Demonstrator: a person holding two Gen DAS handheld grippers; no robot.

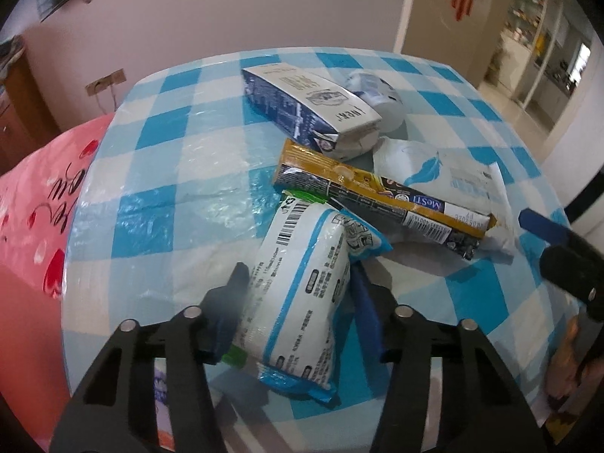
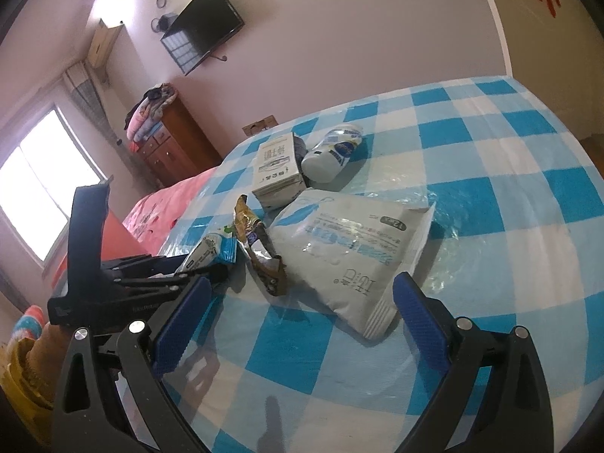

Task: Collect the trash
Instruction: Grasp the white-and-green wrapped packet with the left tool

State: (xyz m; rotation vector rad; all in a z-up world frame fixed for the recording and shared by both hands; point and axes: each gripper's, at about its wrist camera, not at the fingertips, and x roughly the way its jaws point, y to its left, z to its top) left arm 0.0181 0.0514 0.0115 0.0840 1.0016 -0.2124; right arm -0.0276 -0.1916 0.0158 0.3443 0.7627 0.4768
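Note:
Trash lies on a table with a blue-and-white checked cloth. My left gripper is shut on a white and blue snack packet, a finger pressing each side. Behind the packet lie a yellow and black wrapper, a white tissue pack with a blue feather, a milk carton and a crumpled white bottle. My right gripper stands open over the cloth, just short of the tissue pack, with nothing between its fingers. In the right wrist view the left gripper holds the packet at the left.
A bed with a pink printed cover stands beside the table's left edge. A wooden dresser and a wall-mounted TV stand beyond it. An open doorway lies behind the table on the right. A yellow sleeve shows at the lower left.

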